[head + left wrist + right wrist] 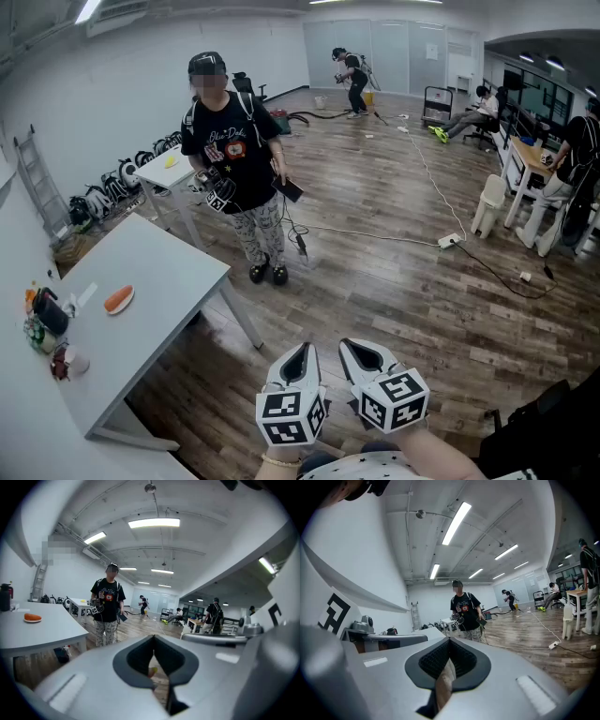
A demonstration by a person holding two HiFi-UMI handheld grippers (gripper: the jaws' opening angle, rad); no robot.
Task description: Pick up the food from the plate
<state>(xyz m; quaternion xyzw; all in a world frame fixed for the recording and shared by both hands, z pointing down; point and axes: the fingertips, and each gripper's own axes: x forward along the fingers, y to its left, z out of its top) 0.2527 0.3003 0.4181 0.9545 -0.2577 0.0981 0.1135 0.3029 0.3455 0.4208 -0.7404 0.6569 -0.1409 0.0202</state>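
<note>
An orange piece of food [117,299] lies on a small white plate [128,305] on the grey table [159,281] at the left. The left gripper view shows the same food [32,617] far off to the left. Both grippers are low in the head view, over the wooden floor and well to the right of the table. My left gripper [301,351] [153,637] is shut with nothing between its jaws. Beside it, my right gripper [355,346] [450,640] is shut and empty too.
A person in a black T-shirt [234,155] stands by the table's far corner with a marker-cube gripper in hand. A black bottle [50,311] and small items sit at the table's left edge. A small white table [169,169] stands behind. A cable [375,234] runs across the floor.
</note>
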